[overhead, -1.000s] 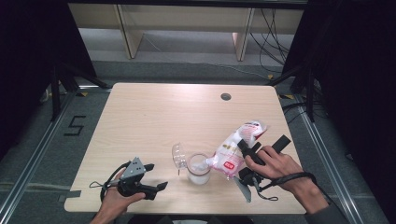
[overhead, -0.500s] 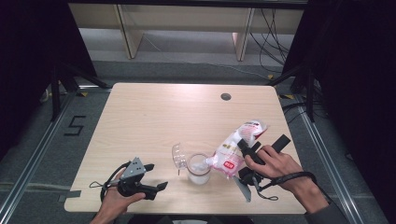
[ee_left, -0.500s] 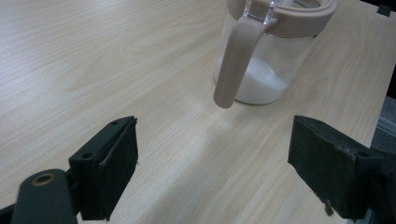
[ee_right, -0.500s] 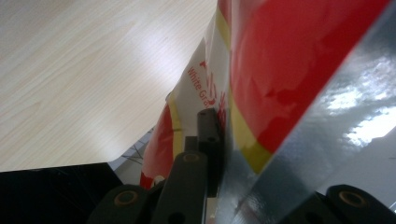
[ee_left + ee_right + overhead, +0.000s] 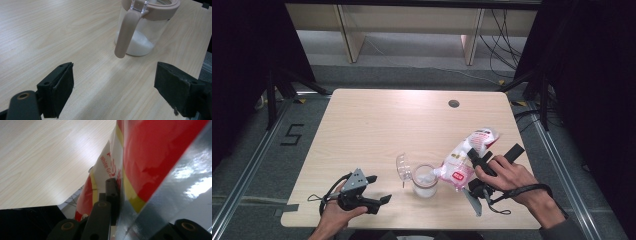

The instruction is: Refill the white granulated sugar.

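Observation:
A clear jar [image 5: 424, 182] with a little white sugar in it stands near the table's front edge, its lid [image 5: 402, 168] flipped open to the left. My right gripper [image 5: 478, 159] is shut on a red-and-white sugar bag [image 5: 464, 156], held tilted with its low corner at the jar's mouth. In the right gripper view the bag [image 5: 150, 152] is pressed between the jaws of the right gripper [image 5: 117, 192]. My left gripper [image 5: 379, 189] rests on the table left of the jar, open with nothing in it. The left gripper view has the jar [image 5: 142, 32] ahead of the wide-apart jaws of the left gripper [image 5: 115, 92].
The wooden table [image 5: 377, 125] has a round cable hole [image 5: 454, 104] at its back right. A pale strap-like latch [image 5: 126, 35] hangs down the jar's side. Shelving and cables stand beyond the far edge.

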Demonstrator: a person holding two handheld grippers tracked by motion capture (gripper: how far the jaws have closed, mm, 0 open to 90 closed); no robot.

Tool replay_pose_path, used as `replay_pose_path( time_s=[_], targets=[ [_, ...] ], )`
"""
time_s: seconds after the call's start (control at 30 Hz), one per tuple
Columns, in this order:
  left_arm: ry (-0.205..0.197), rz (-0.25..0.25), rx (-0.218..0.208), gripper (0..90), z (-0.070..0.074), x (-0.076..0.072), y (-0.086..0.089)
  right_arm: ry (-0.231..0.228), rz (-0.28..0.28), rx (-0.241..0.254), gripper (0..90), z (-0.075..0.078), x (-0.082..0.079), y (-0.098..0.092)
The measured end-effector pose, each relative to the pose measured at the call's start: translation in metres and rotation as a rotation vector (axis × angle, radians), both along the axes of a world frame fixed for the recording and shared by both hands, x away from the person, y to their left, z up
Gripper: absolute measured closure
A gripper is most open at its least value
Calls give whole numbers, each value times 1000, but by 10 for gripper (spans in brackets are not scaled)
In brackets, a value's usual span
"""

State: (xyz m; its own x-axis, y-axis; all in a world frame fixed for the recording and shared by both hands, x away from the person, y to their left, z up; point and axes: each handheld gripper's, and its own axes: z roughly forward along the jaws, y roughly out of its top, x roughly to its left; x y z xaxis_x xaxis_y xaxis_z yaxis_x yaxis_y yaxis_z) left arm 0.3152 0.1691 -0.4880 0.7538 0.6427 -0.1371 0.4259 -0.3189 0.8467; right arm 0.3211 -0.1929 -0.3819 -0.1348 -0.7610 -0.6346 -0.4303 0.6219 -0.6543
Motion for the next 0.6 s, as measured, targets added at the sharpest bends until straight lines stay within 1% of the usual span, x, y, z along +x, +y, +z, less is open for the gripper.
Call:
replay_pose_path(
  time_s=[0.13,0.33,0.47,0.5,0.6],
  targets=[
    [1,0,0,155,0,0,0,0,-10,8,880,0,0,-1],
    [-5,3,-6,155,0,0,0,0,-1,3,880,-1,0,-1],
    [-9,-1,-1,155,0,0,0,1,0,2,880,0,0,0],
    [-20,-11,6,155,0,1,1,1,0,2,880,0,0,0],
    [-19,-10,6,155,0,1,1,3,-2,1,880,0,0,0]
  ],
)
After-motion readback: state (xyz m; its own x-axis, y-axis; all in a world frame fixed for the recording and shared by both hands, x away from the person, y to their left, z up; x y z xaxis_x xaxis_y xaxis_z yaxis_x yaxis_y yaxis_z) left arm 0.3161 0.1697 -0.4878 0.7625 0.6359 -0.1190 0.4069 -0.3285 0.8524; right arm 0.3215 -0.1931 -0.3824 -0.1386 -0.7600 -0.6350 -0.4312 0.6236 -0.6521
